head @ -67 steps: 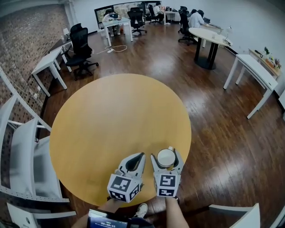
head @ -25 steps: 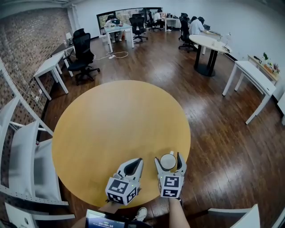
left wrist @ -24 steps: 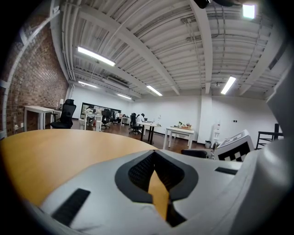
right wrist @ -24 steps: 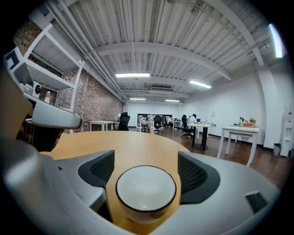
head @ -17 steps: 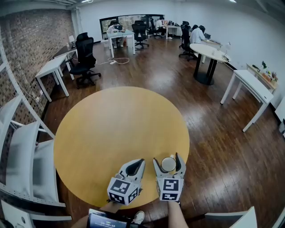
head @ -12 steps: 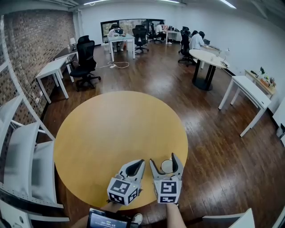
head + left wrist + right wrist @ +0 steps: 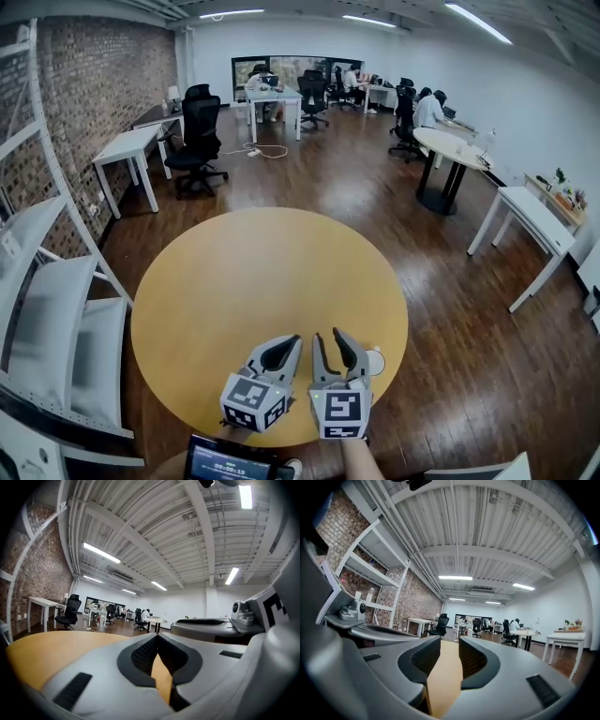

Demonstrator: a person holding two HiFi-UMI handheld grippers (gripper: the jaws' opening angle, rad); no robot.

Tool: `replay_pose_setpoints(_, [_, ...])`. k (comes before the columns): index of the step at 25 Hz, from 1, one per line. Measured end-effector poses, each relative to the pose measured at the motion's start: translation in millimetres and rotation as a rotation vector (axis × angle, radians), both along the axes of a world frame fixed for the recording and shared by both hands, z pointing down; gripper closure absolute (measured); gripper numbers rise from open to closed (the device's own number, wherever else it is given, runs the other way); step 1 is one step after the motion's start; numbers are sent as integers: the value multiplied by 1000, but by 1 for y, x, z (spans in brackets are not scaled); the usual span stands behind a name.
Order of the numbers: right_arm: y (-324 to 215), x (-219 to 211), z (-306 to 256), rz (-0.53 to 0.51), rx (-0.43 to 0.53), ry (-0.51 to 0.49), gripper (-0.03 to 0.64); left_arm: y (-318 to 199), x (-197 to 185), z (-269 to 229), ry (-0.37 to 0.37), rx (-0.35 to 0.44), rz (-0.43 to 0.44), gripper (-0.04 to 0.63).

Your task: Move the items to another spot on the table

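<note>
Surface: a round yellow table. Room: dark wood floor, with a brick wall at left. White shelving stands beside the table's left edge. White desks and black office chairs stand beyond its far edge.

The white cup stands at the table's near right edge, just beside the right gripper and outside its jaws. Those jaws stand narrowly apart, have just been closing, and have nothing between them. The left gripper hangs alongside with its jaws together, empty.

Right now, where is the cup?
In the head view the cup stands at the table's near right edge, just right of the right gripper, whose jaws have just been closing with nothing between them.
</note>
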State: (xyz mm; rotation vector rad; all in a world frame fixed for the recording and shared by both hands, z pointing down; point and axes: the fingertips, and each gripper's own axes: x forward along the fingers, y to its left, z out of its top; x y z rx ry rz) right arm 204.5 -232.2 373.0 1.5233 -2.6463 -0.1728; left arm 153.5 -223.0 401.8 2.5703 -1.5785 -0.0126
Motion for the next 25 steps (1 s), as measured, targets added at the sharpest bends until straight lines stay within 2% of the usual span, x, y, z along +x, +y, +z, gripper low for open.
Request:
replay_pose_setpoints(11, [23,-119,-20,-157,1,-40,614,17,-107,-27,-18,48,-88,591])
replay_pose_setpoints(16, [38,-160,-24,-238,-56,-121,614,28,-144,-32,-16,65,-112,591])
replay_pose_setpoints(20, [45,-183,-18,-271,-39,-85,614,36,-163,-34,-27,78,-124,591])
replay_pose_setpoints(25, [57,-201,-14,-296,-69,-109,614,42,-177,-34,-48,79,-129,591])
